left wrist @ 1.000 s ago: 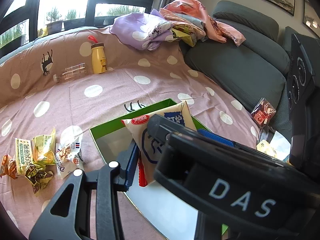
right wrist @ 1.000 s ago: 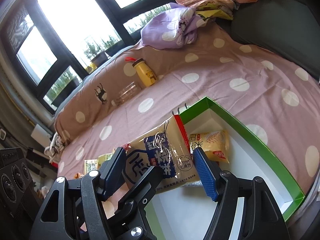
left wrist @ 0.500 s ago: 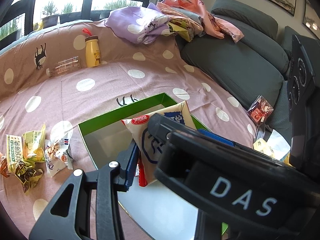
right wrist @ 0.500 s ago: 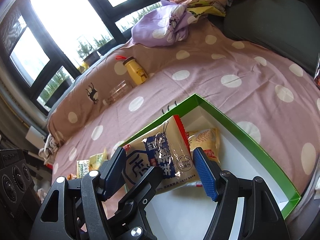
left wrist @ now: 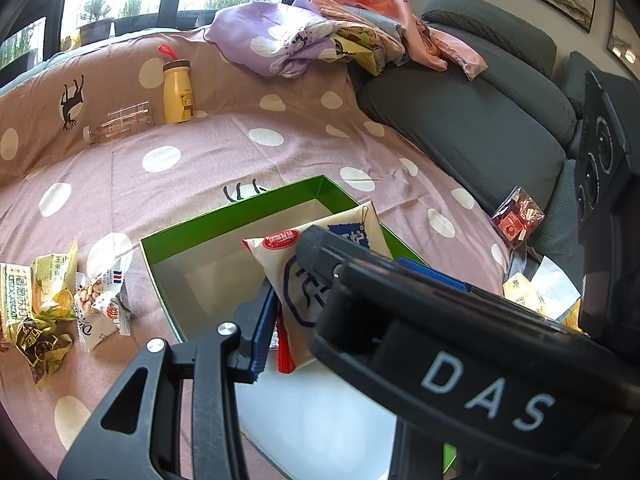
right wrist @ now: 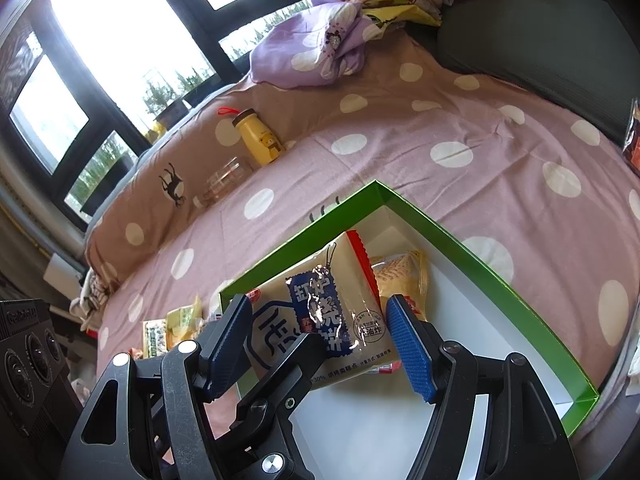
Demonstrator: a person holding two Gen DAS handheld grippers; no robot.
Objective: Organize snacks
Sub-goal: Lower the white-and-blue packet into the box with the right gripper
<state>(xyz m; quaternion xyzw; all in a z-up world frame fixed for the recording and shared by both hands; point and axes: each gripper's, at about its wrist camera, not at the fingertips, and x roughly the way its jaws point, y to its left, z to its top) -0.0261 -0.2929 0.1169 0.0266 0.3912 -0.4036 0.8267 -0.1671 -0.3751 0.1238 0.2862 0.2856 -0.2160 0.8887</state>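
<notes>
Two packets lie in the box [right wrist: 472, 248]: a blue-labelled packet [right wrist: 320, 316] between the right gripper's [right wrist: 320, 344] wide-open, empty jaws, a yellow one [right wrist: 400, 276] just beyond. Left gripper [left wrist: 360, 300] points down over the box; grip unclear.

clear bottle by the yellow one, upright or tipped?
Tipped. The clear bottle lies on its side on the polka-dot blanket, cap end pointing left, beside the upright yellow bottle. Contents cannot be told.
</notes>
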